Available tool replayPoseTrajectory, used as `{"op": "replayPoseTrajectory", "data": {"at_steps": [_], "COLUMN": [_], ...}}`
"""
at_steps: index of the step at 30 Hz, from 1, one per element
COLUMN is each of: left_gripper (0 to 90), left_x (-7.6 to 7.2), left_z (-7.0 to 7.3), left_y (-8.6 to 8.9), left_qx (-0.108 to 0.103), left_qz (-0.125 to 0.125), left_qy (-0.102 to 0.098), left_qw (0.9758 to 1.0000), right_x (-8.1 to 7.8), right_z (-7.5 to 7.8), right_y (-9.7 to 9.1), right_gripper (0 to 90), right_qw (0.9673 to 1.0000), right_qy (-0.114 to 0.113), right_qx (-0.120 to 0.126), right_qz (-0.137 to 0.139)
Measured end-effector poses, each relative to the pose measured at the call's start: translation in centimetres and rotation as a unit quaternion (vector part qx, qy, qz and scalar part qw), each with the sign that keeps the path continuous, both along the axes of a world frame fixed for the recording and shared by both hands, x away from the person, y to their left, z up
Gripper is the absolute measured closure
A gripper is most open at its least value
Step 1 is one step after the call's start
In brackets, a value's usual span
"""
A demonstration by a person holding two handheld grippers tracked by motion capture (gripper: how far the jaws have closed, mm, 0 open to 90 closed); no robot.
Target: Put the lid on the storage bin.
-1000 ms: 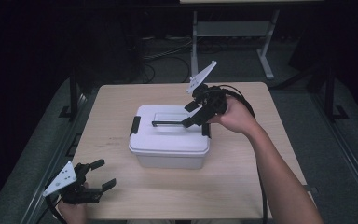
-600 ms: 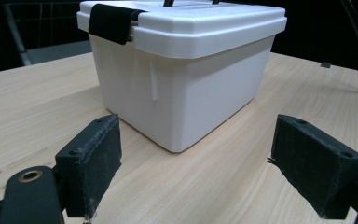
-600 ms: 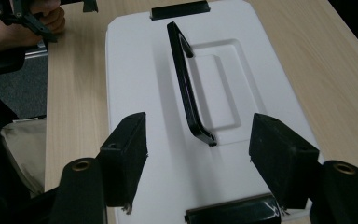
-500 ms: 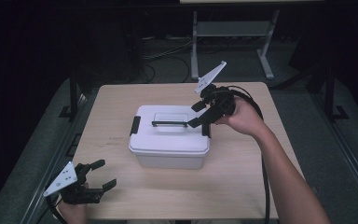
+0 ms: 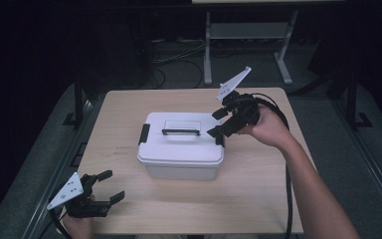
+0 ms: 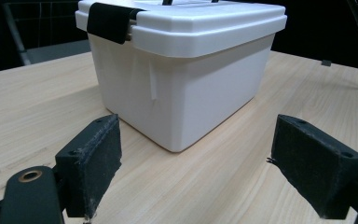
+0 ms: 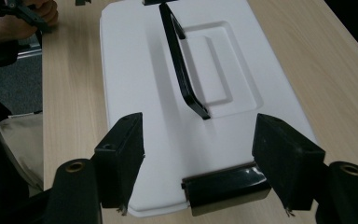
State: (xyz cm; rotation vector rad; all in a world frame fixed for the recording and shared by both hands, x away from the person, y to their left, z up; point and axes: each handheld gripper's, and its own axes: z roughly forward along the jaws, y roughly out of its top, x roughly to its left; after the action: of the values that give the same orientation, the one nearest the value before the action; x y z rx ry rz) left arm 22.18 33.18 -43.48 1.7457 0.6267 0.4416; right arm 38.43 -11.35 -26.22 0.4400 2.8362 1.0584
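A white lidded box [image 5: 181, 147] sits near the middle of the pale wooden surface [image 5: 258, 189], its lid shut and a black carrying handle [image 5: 180, 132] lying flat along the top. A black latch [image 5: 143, 134] clips the lid at the box's left end, and a second black latch [image 7: 226, 187] sits at the right end. The right claw [image 5: 219, 123] hangs over that right end, just above the lid's edge; in the right gripper view its two black jaws stand well apart on either side of the latch, which lies between them and below, with neither pad pressing on it. These jaws have just been opening and hold nothing. Bare wood runs round the box on every side, with a broad strip toward the near edge and a narrower one behind it. The left claw [image 5: 105, 186] rests low at the near left corner of the surface, well apart from the box; its jaws are spread wide and empty, and in the left gripper view the box's near corner [image 6: 170, 93] stands ahead of them across open wood. Beyond the far edge the floor is dark, with cables [image 5: 179, 62] and a grey stand [image 5: 243, 40]
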Motion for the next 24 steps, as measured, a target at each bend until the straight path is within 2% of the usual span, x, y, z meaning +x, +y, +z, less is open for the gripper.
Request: {"op": "replayPoseTrajectory", "data": {"at_steps": [24], "left_gripper": [15.7], "left_x": [0.0], "left_z": [0.0], "left_y": [0.0], "left_qx": [0.001], "left_qz": [0.0], "left_qy": [0.0], "left_qw": [1.0], "right_x": [-1.0], "right_z": [-0.7], "right_y": [-3.1], "right_gripper": [32.4], "right_qw": [0.9996], "right_qy": [0.006], "right_qx": [0.003], "right_qz": [-0.027]}}
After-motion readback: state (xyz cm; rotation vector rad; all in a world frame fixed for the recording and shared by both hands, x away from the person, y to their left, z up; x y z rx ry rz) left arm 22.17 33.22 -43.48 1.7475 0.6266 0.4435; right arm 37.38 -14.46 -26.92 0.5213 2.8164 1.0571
